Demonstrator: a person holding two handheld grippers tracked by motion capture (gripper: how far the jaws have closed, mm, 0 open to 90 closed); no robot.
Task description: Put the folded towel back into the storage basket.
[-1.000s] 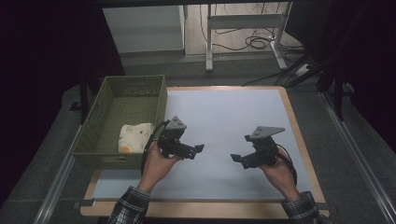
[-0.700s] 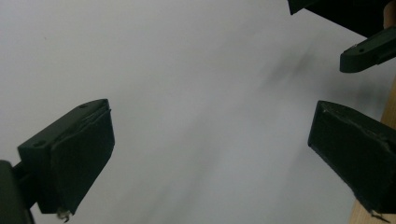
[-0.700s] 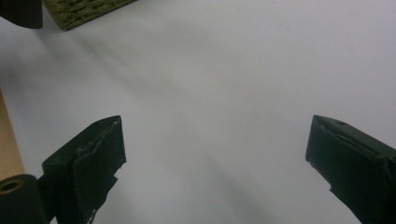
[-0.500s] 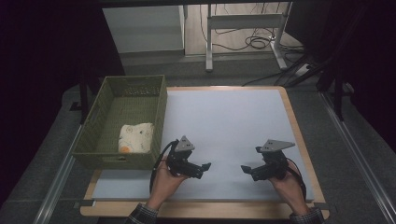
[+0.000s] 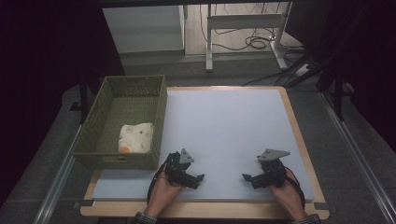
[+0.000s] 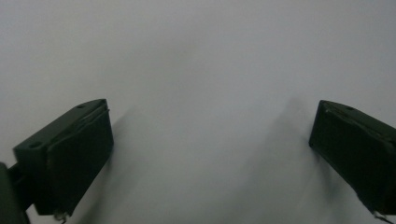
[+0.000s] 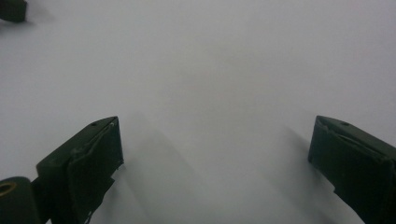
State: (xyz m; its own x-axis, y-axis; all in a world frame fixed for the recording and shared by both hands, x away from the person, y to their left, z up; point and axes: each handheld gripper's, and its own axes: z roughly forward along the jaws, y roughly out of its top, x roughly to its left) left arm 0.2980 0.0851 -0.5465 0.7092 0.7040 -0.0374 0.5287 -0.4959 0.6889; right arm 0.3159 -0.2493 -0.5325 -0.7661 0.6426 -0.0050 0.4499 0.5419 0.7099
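My left gripper (image 5: 200,179) rests low on the white mat (image 5: 229,126) near its front edge, left of centre, jaws pointing right. In the left gripper view its black jaws stand wide apart with bare mat (image 6: 205,93) between them. My right gripper (image 5: 246,178) sits near the front right, jaws pointing left toward the other one. Its own view shows both jaws spread wide over bare mat (image 7: 210,84), nothing held. A white patterned cloth bundle (image 5: 135,137) lies inside the green woven basket (image 5: 160,116) at the left.
The basket stands along the mat's left edge, just beyond my left hand (image 5: 161,196). The wooden table rim (image 5: 299,135) frames the mat. Behind the table are a desk frame (image 5: 243,28) and cables (image 5: 257,43) on the floor.
Both grippers have drawn back toward the front edge of the table and lowered onto the mat. The cloth bundle stays in the basket.
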